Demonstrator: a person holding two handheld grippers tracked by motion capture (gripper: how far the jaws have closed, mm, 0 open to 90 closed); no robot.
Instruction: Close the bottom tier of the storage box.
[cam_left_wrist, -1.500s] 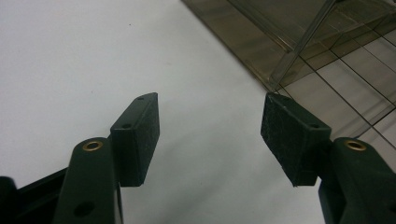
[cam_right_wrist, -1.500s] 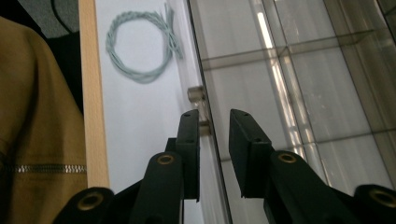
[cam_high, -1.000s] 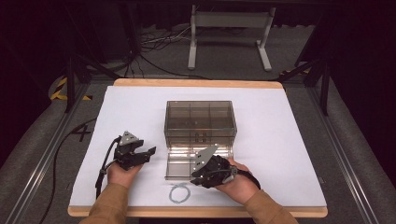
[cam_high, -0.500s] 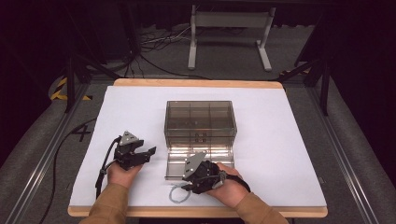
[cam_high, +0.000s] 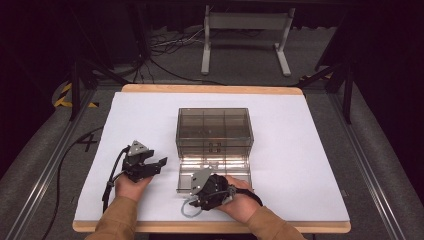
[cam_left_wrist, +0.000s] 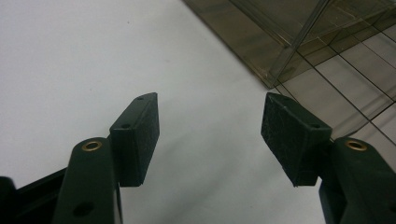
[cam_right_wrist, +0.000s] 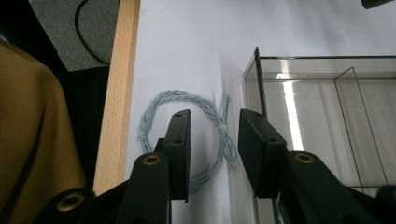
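High view: white-covered surface (cam_high: 300, 150) with a wooden lip along its near and far edges, wide bare room to left and right of the smoky clear box (cam_high: 214, 132) standing at centre. Lid of the box (cam_high: 215, 172) folded down flat toward the near side. Left gripper (cam_high: 159, 164) out in the open, left of the lid and apart from it, fingers spread, held low in the left hand (cam_high: 131, 184) with the forearm coming straight up from the bottom edge. Right gripper (cam_high: 192, 202) turned back toward the near-left, just off the lid's near-left corner, right hand (cam_high: 240, 197) lying across the near edge of the lid. Pale blue cord loop (cam_high: 190, 210) on the surface at that gripper's tip, close to the wooden lip (little room left there).

Left gripper view: fingers (cam_left_wrist: 137, 135) wide apart, nothing between them, bare white sheet below; corner of the box and the gridded lid off to the upper right, near the right finger but not touching.

Right gripper view: fingers (cam_right_wrist: 180, 144) partly open, empty, poised over the twisted cord loop (cam_right_wrist: 187, 105), with its knot (cam_right_wrist: 223, 130) in the gap between them. Lid's edge (cam_right_wrist: 257, 88) just right of the cord, wooden lip (cam_right_wrist: 116, 93) just left, a narrow white strip between. Tan sleeve (cam_right_wrist: 32, 140) at far left.
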